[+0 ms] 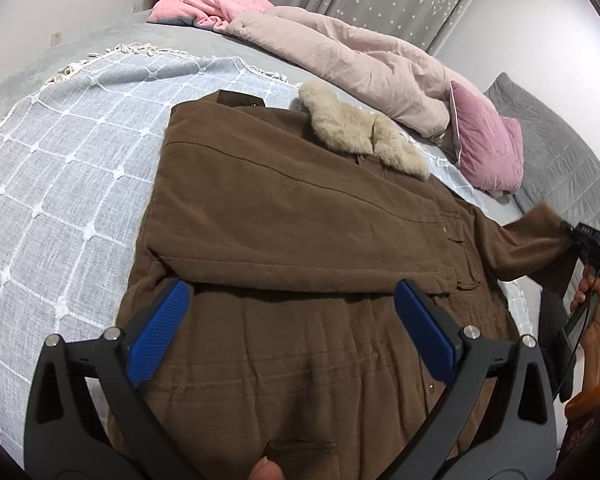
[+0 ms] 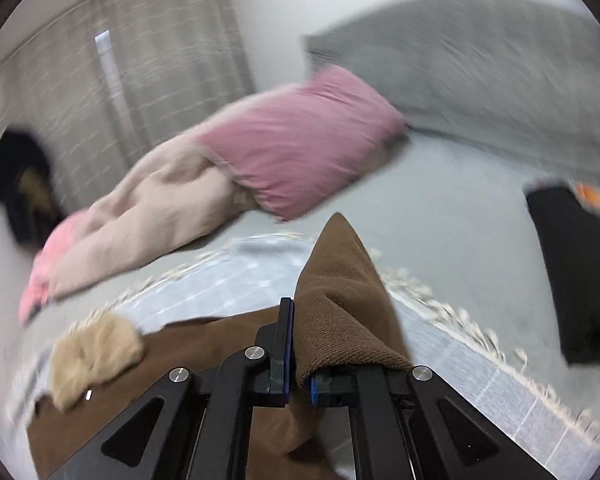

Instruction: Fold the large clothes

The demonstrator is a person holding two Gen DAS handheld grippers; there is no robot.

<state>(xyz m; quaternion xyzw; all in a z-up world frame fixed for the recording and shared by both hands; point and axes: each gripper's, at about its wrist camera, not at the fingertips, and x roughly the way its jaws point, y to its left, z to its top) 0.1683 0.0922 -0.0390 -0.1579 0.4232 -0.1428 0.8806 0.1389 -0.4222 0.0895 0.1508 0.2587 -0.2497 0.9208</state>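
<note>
Coat (image 1: 300,216) on blanket (image 1: 68,184), pillow (image 1: 488,148) behind

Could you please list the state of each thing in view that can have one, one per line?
Brown coat: spread on the bed, one sleeve already folded across its body.
Other sleeve: lifted off the bed, pinched at its cuff.
Right gripper: shut on the sleeve.
Left gripper: open, above the coat.
Fur collar: lying flat.

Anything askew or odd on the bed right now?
Nothing damaged or spilled. The brown coat has one sleeve pulled off sideways, clamped in the right gripper. The left gripper is open above it.
</note>
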